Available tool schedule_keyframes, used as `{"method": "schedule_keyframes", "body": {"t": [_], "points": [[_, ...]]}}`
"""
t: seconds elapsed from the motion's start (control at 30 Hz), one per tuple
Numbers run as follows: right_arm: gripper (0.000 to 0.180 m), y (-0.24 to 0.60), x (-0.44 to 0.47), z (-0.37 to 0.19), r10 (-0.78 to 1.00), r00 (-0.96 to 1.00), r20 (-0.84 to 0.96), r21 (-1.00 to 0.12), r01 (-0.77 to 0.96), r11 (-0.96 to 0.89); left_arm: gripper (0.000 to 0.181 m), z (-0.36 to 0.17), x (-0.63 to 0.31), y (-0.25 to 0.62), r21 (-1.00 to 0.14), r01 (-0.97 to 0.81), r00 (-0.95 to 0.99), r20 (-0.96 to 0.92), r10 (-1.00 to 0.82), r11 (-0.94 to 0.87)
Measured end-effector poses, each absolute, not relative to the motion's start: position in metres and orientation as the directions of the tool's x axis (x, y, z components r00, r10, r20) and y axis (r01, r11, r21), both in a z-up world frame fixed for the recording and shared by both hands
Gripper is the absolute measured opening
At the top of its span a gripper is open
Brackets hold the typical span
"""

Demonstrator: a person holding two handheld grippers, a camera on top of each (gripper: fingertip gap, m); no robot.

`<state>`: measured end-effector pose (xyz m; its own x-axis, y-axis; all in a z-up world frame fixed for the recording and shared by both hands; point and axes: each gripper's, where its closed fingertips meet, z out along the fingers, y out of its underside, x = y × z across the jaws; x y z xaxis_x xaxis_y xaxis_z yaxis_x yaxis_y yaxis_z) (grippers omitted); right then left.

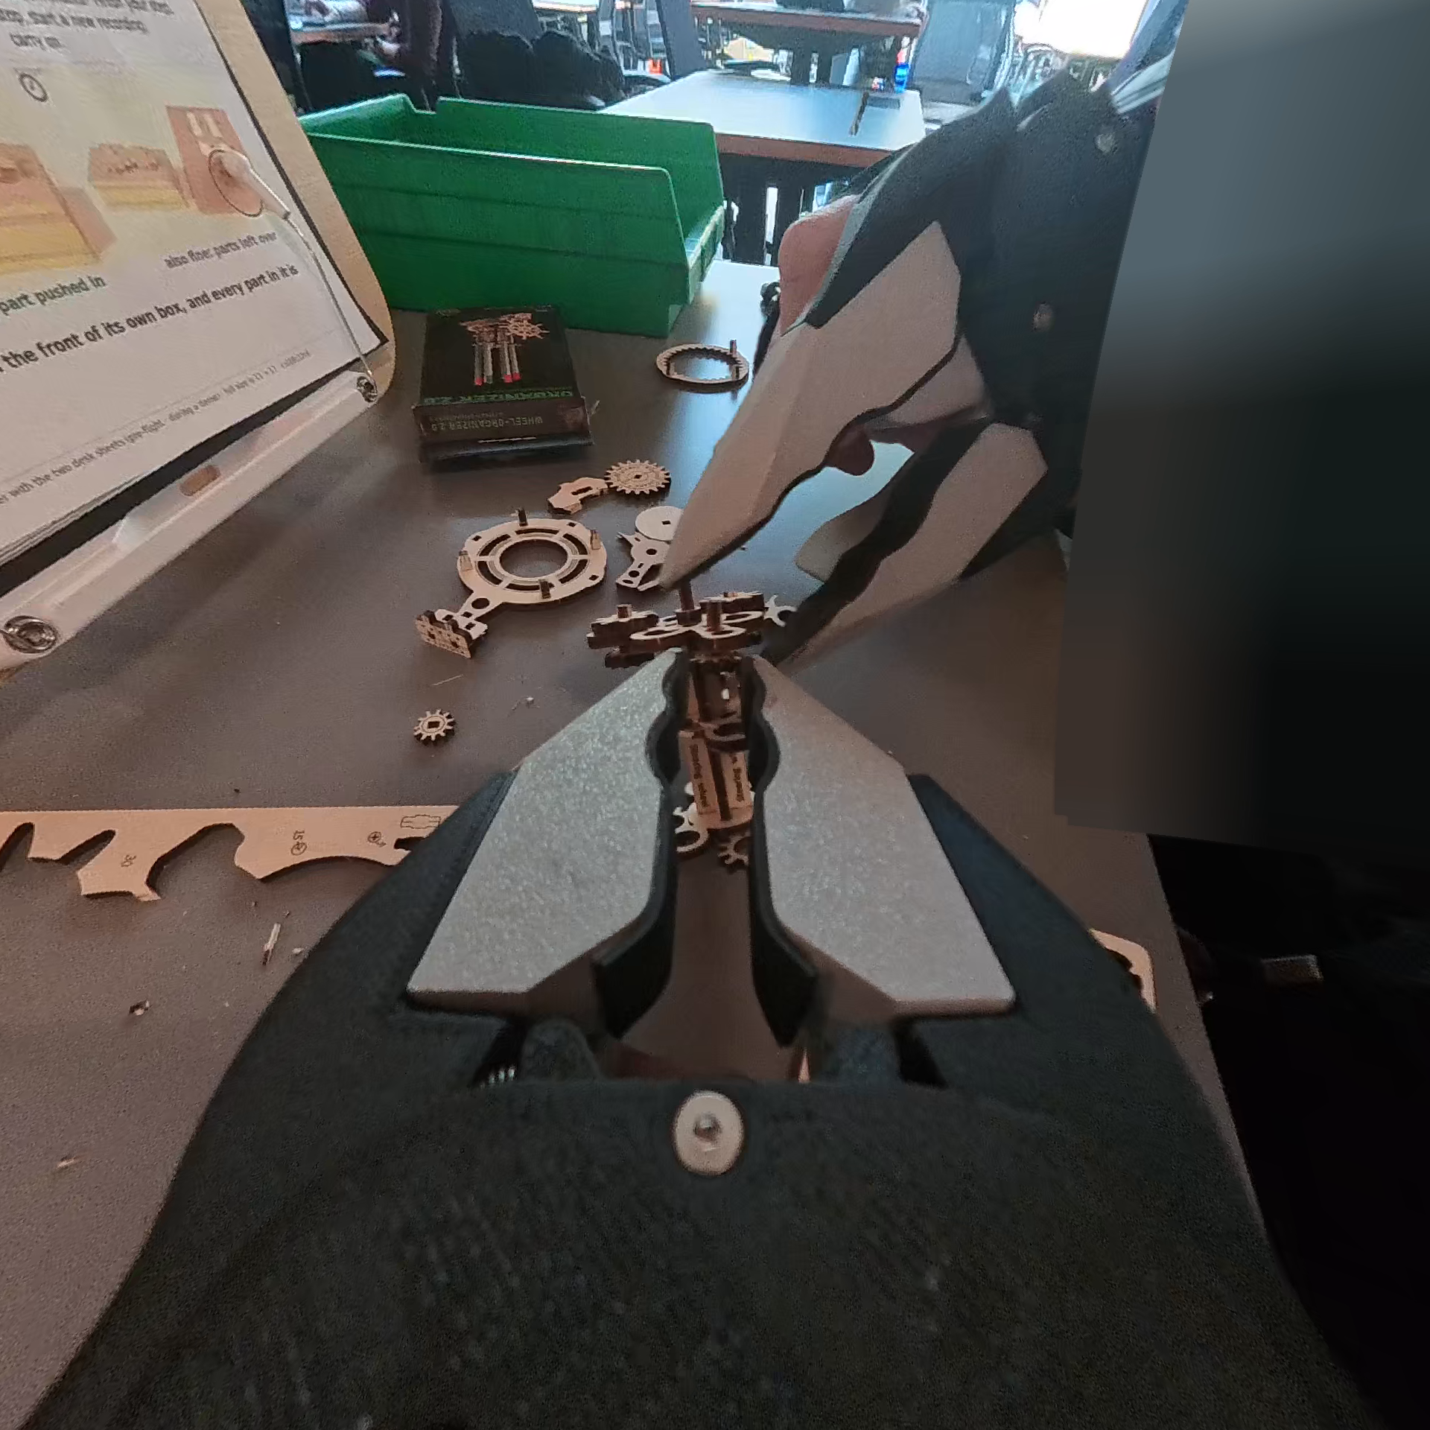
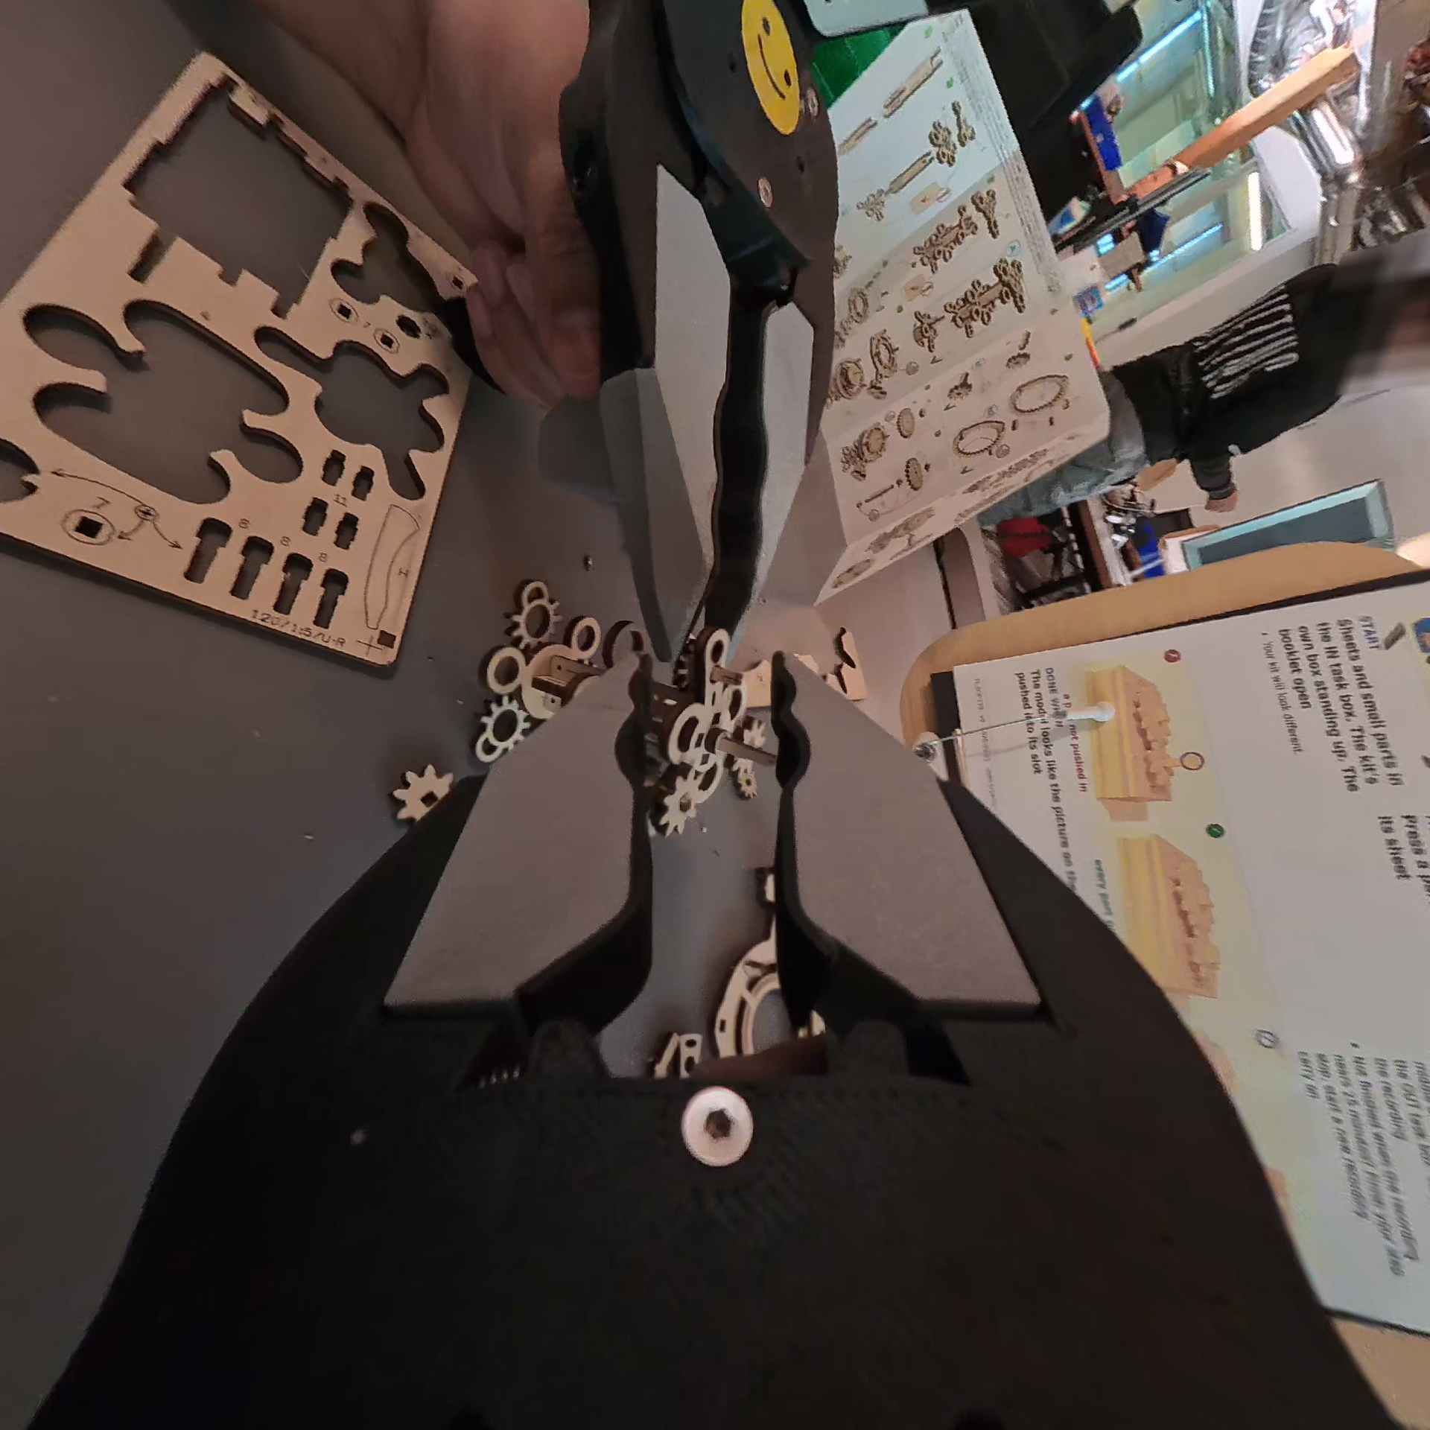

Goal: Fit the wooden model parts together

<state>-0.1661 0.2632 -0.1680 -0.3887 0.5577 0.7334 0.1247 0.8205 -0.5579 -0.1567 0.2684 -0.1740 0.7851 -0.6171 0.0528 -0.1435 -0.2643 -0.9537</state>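
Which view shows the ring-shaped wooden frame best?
The left wrist view: the frame lies whole on the table, pegs visible. In the right wrist view only an arc shows, behind the right gripper's fingers.

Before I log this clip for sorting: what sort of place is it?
Probably a shared workshop or lab: a grey desk with an instruction sheet, a green parts bin, and further tables behind.

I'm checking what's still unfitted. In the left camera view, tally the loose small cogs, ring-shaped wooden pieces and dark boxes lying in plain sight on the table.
Small cogs: 2
Ring-shaped pieces: 2
Dark box: 1
Total: 5
Not counted: the held model in the left gripper.
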Motion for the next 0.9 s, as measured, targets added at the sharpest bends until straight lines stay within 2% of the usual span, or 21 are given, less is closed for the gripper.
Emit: {"method": "schedule_keyframes", "body": {"t": [0.1, 0.2, 0.3, 0.37, 0.43, 0.5, 0.67, 0.9], "points": [[0.031, 0.261, -0.162, -0.166, 0.579, -0.416, 0.701, -0.593, 0.111, 0.798, 0.01, -0.173, -0.159, 0.269, -0.957, -0.138, 0.789, 0.05, -0.612, -0.257], [0.029, 0.274, -0.154, -0.149, 0.664, -0.401, 0.631, -0.685, 0.115, 0.72, 0.01, -0.172, -0.162, 0.27, -0.959, -0.128, 0.795, 0.054, -0.605, -0.254], [0.025, 0.288, -0.138, -0.145, 0.763, -0.469, 0.445, -0.808, 0.157, 0.568, 0.01, -0.171, -0.164, 0.271, -0.96, -0.115, 0.795, 0.064, -0.603, -0.254], [0.026, 0.292, -0.125, -0.163, 0.786, -0.554, 0.273, -0.844, 0.254, 0.472, 0.01, -0.17, -0.163, 0.27, -0.961, -0.116, 0.794, 0.062, -0.605, -0.25], [0.027, 0.293, -0.116, -0.181, 0.791, -0.589, 0.166, -0.839, 0.338, 0.427, 0.01, -0.17, -0.164, 0.271, -0.962, -0.119, 0.796, 0.056, -0.603, -0.247], [0.024, 0.286, -0.109, -0.192, 0.773, -0.619, 0.138, -0.826, 0.359, 0.435, 0.01, -0.17, -0.164, 0.271, -0.963, -0.125, 0.798, 0.046, -0.6, -0.24], [0.02, 0.257, -0.109, -0.215, 0.717, -0.689, 0.108, -0.766, 0.402, 0.501, 0.01, -0.169, -0.165, 0.271, -0.963, -0.128, 0.801, 0.039, -0.597, -0.235], [0.022, 0.254, -0.122, -0.243, 0.72, -0.679, 0.143, -0.668, 0.471, 0.576, 0.01, -0.169, -0.166, 0.271, -0.964, -0.127, 0.802, 0.039, -0.596, -0.234]]}}
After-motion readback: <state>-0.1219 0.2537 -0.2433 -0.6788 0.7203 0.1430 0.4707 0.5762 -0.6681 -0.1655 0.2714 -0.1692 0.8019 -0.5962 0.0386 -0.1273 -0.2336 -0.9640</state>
